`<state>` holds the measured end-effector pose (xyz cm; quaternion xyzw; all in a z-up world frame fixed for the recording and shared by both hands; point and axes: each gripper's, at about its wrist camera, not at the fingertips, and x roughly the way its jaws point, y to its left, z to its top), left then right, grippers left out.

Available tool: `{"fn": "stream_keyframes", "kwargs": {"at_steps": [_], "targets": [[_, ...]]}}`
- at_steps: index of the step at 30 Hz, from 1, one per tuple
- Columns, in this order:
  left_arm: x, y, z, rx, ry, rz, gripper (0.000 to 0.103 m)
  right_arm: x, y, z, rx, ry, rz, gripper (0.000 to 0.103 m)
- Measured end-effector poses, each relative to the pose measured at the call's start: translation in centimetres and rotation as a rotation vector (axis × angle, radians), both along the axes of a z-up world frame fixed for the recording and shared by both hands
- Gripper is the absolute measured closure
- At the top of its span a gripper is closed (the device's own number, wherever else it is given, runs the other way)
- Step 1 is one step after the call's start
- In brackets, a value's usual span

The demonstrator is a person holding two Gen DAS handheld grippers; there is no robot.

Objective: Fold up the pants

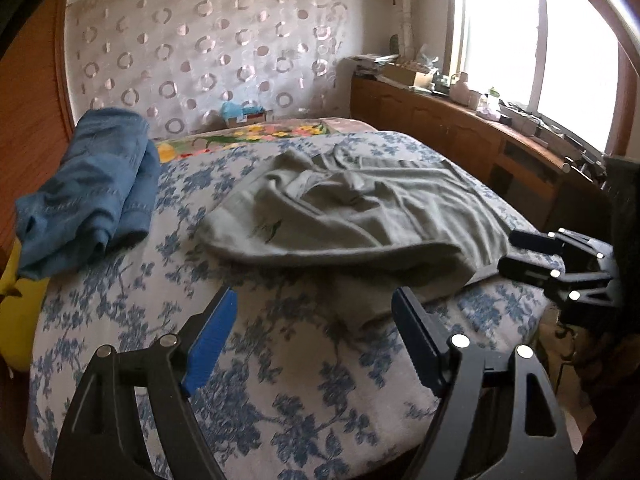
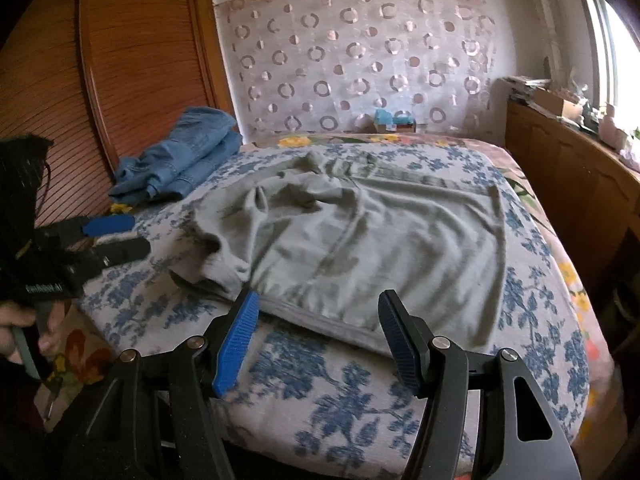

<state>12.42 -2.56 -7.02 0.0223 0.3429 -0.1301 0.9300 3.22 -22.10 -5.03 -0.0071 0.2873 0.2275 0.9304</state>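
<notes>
Left gripper (image 1: 314, 334): jaws wide, empty. Right gripper (image 2: 318, 338): jaws wide, empty, hem of grey-green pants (image 2: 352, 236) just ahead at 12 o'clock. From left gripper, pants (image 1: 360, 216) lie at 12–1 o'clock, apart. Pants rumpled on floral bedspread (image 2: 360, 400); long axis unclear. Right gripper judged nearer. Folded denim (image 1: 88, 188) at 10 o'clock.

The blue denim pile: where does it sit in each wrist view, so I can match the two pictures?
Left wrist view: the blue denim pile lies at the far left, on the bed's left edge, left of the grey-green pants.
Right wrist view: the pile lies upper left, beside the wooden slatted door, apart from the pants.
Shared landmark: the circle-patterned curtain behind the bed.
</notes>
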Motion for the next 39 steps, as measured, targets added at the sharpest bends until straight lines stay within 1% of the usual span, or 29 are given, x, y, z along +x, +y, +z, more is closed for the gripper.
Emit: {"fn": "stream_keyframes", "kwargs": {"at_steps": [7, 9, 11, 13, 17, 19, 20, 22, 25, 27, 32, 35, 39], "targets": [[-0.4, 0.7, -1.0, -0.005, 0.014, 0.019, 0.023, 0.8, 1.5, 0.3, 0.005, -0.024, 0.042, 0.039], [-0.5, 0.8, -1.2, -0.005, 0.017, 0.021, 0.023, 1.2, 2.0, 0.0, 0.001, -0.026, 0.057, 0.044], [-0.7, 0.9, -1.4, -0.006, 0.019, 0.022, 0.023, 1.8, 2.5, -0.3, 0.0, -0.017, 0.072, 0.046], [-0.7, 1.1, -1.5, -0.006, 0.02, 0.024, 0.023, 2.5, 3.3, -0.6, -0.002, -0.003, 0.088, 0.052], [-0.8, 1.4, -1.4, -0.005, 0.019, 0.032, 0.023, 3.8, 4.2, -1.0, -0.008, 0.02, 0.114, 0.059], [-0.9, 1.5, -1.4, -0.01, 0.019, 0.036, 0.023, 4.3, 4.5, -1.2, -0.016, 0.027, 0.13, 0.07], [-0.9, 1.6, -1.4, -0.012, 0.019, 0.036, 0.023, 4.7, 4.7, -1.2, -0.022, 0.031, 0.138, 0.072], [-1.0, 1.6, -1.5, -0.013, 0.018, 0.036, 0.023, 5.3, 5.0, -1.1, -0.035, 0.032, 0.15, 0.092], [-1.1, 1.8, -1.5, -0.016, 0.017, 0.038, 0.023, 5.7, 5.0, -0.7, -0.052, -0.002, 0.139, 0.095], [-1.1, 1.8, -1.5, -0.018, 0.016, 0.039, 0.023, 5.8, 4.4, -0.2, -0.037, -0.02, 0.126, 0.095], [-1.3, 1.6, -1.4, -0.018, 0.01, 0.034, 0.023, 6.5, 1.7, 1.4, -0.006, -0.069, 0.075, 0.096], [-1.4, 1.3, -1.1, -0.02, 0.002, 0.027, 0.023, 6.9, -0.3, 2.0, -0.006, -0.089, 0.039, 0.096], [-1.4, 0.8, -0.9, -0.018, -0.004, 0.02, 0.023, 6.7, -2.8, 2.0, -0.003, -0.098, -0.008, 0.095]]}}
